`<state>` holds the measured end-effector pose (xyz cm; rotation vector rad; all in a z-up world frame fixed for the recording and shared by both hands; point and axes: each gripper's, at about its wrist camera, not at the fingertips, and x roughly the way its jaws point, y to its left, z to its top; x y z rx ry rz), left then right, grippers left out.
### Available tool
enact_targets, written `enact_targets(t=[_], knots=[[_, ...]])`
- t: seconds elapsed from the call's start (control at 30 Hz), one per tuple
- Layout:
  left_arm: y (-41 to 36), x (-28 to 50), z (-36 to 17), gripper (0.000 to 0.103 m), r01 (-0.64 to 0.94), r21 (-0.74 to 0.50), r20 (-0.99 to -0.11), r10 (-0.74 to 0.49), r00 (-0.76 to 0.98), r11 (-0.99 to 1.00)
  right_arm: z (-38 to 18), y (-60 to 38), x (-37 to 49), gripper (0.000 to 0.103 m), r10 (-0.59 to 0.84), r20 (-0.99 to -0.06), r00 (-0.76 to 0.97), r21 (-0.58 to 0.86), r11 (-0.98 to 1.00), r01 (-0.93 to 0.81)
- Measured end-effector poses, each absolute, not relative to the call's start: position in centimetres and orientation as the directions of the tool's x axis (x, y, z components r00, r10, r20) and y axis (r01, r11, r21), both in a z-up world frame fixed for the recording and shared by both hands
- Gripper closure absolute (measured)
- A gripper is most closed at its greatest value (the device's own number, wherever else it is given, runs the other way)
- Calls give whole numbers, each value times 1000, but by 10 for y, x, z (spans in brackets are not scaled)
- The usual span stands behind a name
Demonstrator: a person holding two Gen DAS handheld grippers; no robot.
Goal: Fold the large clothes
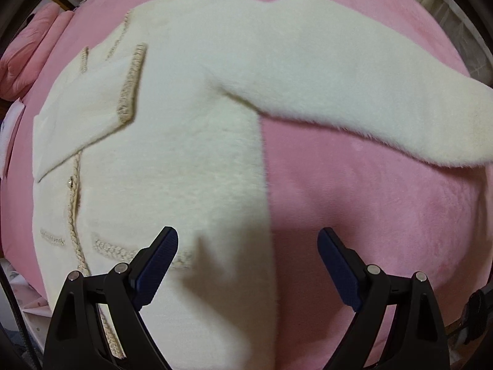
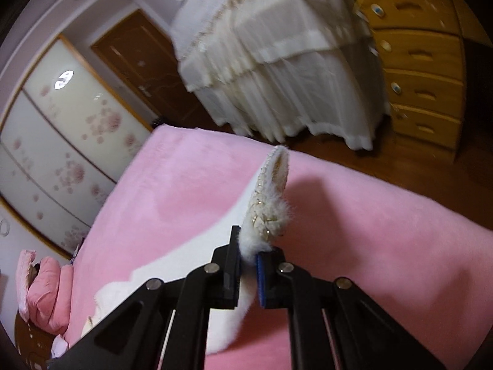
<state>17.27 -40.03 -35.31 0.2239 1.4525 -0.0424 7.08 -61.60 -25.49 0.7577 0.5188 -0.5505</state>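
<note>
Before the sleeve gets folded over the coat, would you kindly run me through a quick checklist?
1. Right hand-held gripper shut on the sleeve cuff: ok.
2. Cuff lifted off the pink blanket: ok.
3. Left hand-held gripper open and holding nothing: ok.
4. White coat body lying flat: ok.
5. Other sleeve already folded across the front: ok.
6. Coat hem straight: cannot tell, hidden behind the fingers.
</note>
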Motion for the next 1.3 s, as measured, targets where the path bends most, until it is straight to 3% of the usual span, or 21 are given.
enact_targets(t=[0.07, 0.2, 0.43, 0.6, 0.83, 1.0, 1.13, 1.2, 1.23, 1.3], knots=[[-386, 172, -347, 12, 190, 106, -985, 77, 154, 976, -242, -602, 77, 95, -263, -584, 768, 503, 625, 597], [-340, 177, -332, 12, 225, 186, -960, 129, 249, 956, -218, -570, 87, 95, -238, -534, 811, 569, 608, 554], [-212, 184, -295, 12, 115, 96, -950, 57, 307, 989, -173, -483, 115, 95, -241, -440, 865, 580, 659, 479], [-132, 182, -282, 12, 54, 81, -939, 58, 340, 995, -163, -426, 142, 95, -203, -425, 882, 587, 680, 439], [-37, 183, -286, 12, -48, 58, -938, 71, 341, 997, -183, -337, 192, 95, -102, -491, 865, 558, 726, 402], [0, 188, -304, 12, -109, 98, -943, 127, 308, 989, -235, -267, 233, 95, -47, -640, 767, 428, 807, 407], [20, 190, -313, 12, -165, 64, -955, 109, 277, 984, -294, -220, 260, 87, 0, -759, 652, 320, 871, 372], [25, 190, -315, 12, -177, 47, -955, 96, 280, 983, -317, -214, 268, 70, 35, -819, 572, 295, 881, 369], [25, 191, -316, 12, -177, 41, -955, 91, 283, 983, -324, -213, 269, 56, 60, -836, 545, 302, 880, 367], [23, 192, -318, 12, -170, 32, -955, 81, 286, 985, -328, -214, 262, 46, 92, -827, 554, 335, 873, 355]])
